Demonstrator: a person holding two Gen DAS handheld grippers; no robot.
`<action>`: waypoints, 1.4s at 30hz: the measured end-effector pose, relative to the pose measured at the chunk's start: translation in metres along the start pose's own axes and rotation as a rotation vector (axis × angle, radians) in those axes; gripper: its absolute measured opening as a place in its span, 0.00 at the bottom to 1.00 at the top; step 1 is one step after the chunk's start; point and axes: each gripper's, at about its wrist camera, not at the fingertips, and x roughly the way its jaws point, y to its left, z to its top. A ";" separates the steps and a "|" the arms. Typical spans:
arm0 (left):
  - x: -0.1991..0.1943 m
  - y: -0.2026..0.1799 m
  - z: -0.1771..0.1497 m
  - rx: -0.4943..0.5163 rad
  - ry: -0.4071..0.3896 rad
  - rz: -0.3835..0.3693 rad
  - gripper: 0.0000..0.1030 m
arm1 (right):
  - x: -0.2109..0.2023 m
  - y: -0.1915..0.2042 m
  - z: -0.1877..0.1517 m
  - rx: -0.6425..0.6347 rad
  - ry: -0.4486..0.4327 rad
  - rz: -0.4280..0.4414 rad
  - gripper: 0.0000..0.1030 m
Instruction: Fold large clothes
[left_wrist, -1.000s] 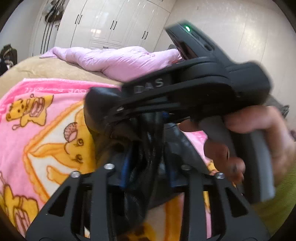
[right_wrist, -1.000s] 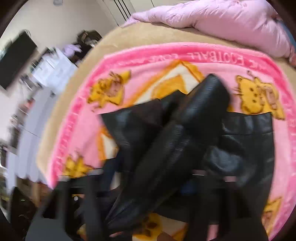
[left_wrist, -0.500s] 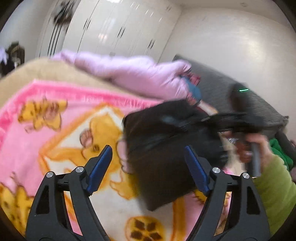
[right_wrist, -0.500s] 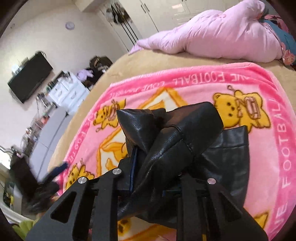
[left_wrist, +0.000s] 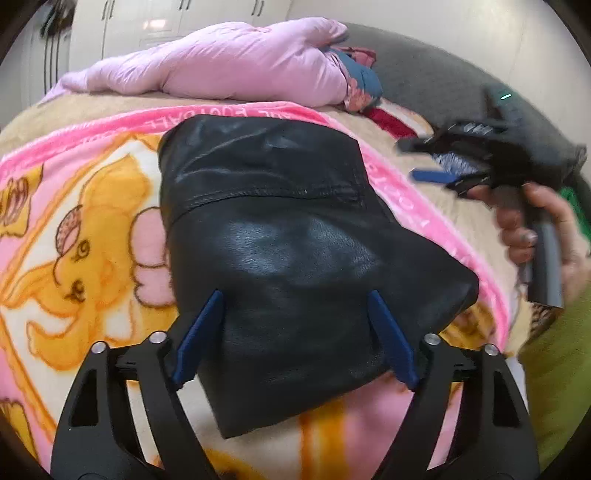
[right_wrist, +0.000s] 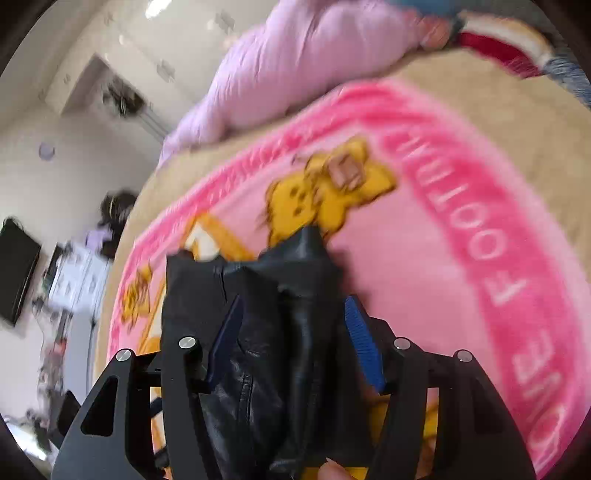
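The folded black leather garment (left_wrist: 280, 236) lies on the pink cartoon blanket (left_wrist: 74, 229), twelve o'clock of the opening, empty left tool (left_wrist: 295, 332). It looks heavy, slick, springy; pinch seamed edges. Right tool (right_wrist: 291, 347) is opening, leather between its jaws.

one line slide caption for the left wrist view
Left gripper, jaws opening, above a folded black leather garment on a pink cartoon blanket; right gripper off to the side.
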 end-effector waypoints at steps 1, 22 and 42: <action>0.001 -0.002 -0.002 0.004 -0.009 0.016 0.74 | -0.008 0.001 -0.005 0.002 -0.032 0.016 0.55; -0.012 -0.016 0.016 0.048 -0.071 0.008 0.75 | 0.005 0.075 -0.030 -0.221 -0.183 0.052 0.09; 0.009 -0.010 0.016 0.021 -0.045 0.057 0.82 | 0.024 0.026 -0.047 -0.143 -0.113 -0.170 0.57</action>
